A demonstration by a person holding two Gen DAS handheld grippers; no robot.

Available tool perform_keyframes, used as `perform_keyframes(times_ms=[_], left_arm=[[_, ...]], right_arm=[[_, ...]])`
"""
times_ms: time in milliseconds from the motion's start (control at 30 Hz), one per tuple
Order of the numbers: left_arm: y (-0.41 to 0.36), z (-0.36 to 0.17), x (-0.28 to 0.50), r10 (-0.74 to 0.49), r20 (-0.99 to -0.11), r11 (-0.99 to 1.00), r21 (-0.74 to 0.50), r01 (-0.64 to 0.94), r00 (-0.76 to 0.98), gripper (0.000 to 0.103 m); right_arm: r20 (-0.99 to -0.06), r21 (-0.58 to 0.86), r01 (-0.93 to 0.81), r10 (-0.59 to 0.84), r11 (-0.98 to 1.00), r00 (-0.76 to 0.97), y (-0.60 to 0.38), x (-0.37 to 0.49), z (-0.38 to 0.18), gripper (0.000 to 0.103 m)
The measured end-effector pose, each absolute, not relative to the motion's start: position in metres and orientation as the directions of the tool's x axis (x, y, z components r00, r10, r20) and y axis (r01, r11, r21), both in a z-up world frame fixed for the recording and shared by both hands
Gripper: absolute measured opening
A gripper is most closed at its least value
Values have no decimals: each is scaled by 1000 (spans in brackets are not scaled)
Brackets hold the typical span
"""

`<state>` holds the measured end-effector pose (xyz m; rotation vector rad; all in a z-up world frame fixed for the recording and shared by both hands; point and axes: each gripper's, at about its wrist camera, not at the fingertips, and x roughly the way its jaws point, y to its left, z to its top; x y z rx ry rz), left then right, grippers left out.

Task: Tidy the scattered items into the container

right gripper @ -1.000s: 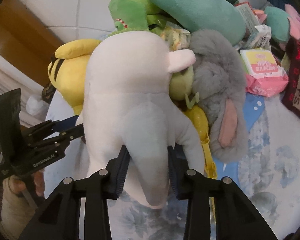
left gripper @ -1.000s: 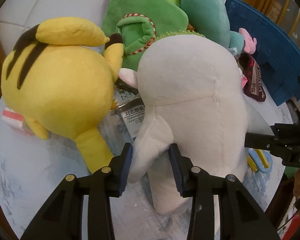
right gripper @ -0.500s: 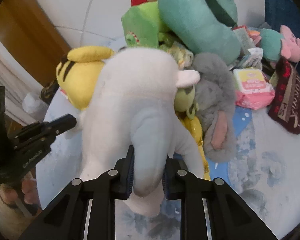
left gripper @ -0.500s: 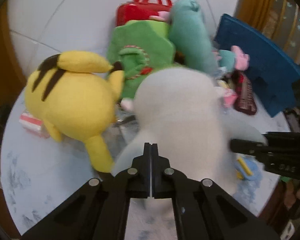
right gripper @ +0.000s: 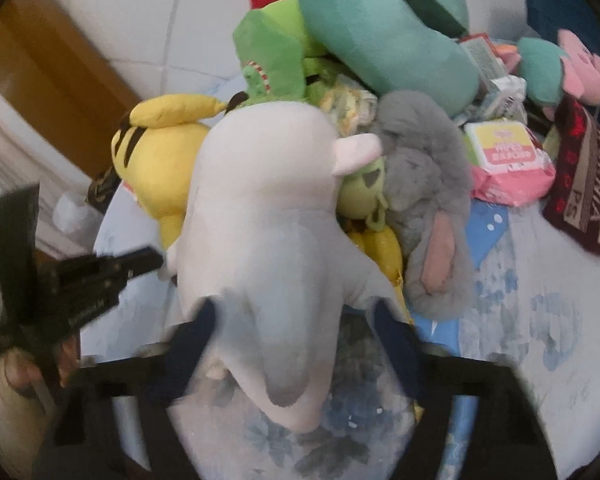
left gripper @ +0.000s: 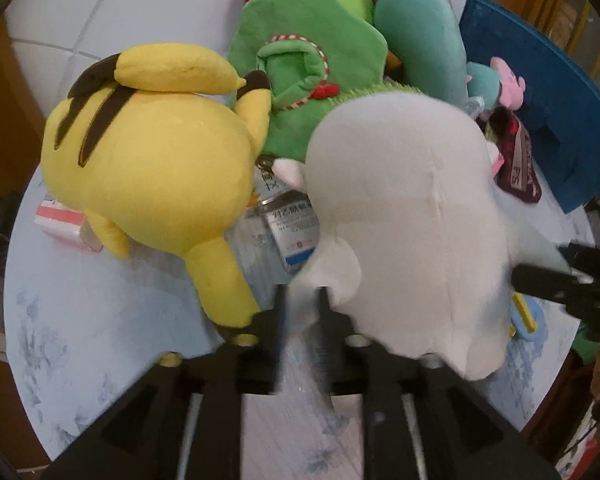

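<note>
While the blue container (left gripper: 548,92) sits behind the pile, both spread tongs, left gripper (left gripper: 303,320) and right gripper (right gripper: 292,316), loosely straddle the white plush (right gripper: 260,200).

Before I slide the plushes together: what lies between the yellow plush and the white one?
In the left wrist view, a white-and-blue medicine box lies on the table between the yellow plush and the white plush.

"WIPES" on pink pack (right gripper: 508,160), "PS" on maroon pouch (right gripper: 580,196)

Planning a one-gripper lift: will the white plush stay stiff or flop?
Probably floppy: the white plush has a soft tail sagging between the open fingers of the right gripper. Likely light, being stuffed fabric; a thin fin might slip out.
</note>
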<state>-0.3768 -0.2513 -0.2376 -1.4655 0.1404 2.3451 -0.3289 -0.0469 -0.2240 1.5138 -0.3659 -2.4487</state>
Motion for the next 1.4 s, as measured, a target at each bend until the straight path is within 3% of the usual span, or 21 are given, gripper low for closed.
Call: perform_keyframes(times_ms=[33,100,267,367,433,467,600,733,800,867,900,933,1000,1100,1400], left_arm=[[-251,-237,-378,261,-883,-925,-113,-363,-390,75],[-250,-235,-379,268,-875,-922,-112,-370,-404,96],[-239,-240,-376,315,-866,-890,-128,-437,-388,96],[-230,-252,-375,338,-876,-867,-147,-476,-345,85],[-230,-253,-375,400,-859,-845,-210,-493,-320,60],[-230,-253,-375,428,-849,-833,-238,-500,-309,53],[-225,-255,-372,419,-848,-830,-212,-517,-325,52],[-234,-261,-381,433,-849,-844,-263,-468,-303,58],[-235,-264,-384,428,-851,-851,-267,-453,-303,61],[-234,-264,-382,440,-844,-846,-275,-457,-307,53],[-232,-263,-378,432,-842,-851,-263,-455,-322,46],[-229,-262,-375,422,-841,-856,-248,-453,-338,42],[-223,-258,-368,374,-844,-882,-195,-429,-385,37],[-219,-254,-361,312,-848,-912,-142,-384,-429,27],[-213,-219,-343,267,-830,-921,-71,-383,-490,18]], right_arm=[[-840,333,70,-329,-940,-432,-46,-330,-225,38],[-843,333,68,-329,-941,-425,-44,-331,-228,36],[-851,333,61,-328,-941,-410,-37,-333,-236,36],[-856,333,58,-327,-941,-400,-34,-335,-241,36],[-859,333,55,-327,-941,-394,-31,-336,-244,36],[-861,333,54,-327,-941,-391,-30,-336,-245,36],[-868,323,48,-316,-945,-382,-27,-339,-250,40],[-877,288,28,-275,-957,-395,-22,-342,-252,73],[-871,296,22,-279,-955,-405,-21,-342,-253,74],[-857,317,43,-305,-947,-415,-24,-341,-252,59],[-846,334,68,-331,-940,-419,-28,-340,-250,29],[-835,346,92,-351,-934,-423,-33,-340,-248,23],[-849,281,102,-297,-954,-438,-44,-341,-244,23],[-840,307,77,-308,-949,-447,-43,-344,-243,23],[-803,312,83,-310,-946,-509,-33,-328,-213,22]])
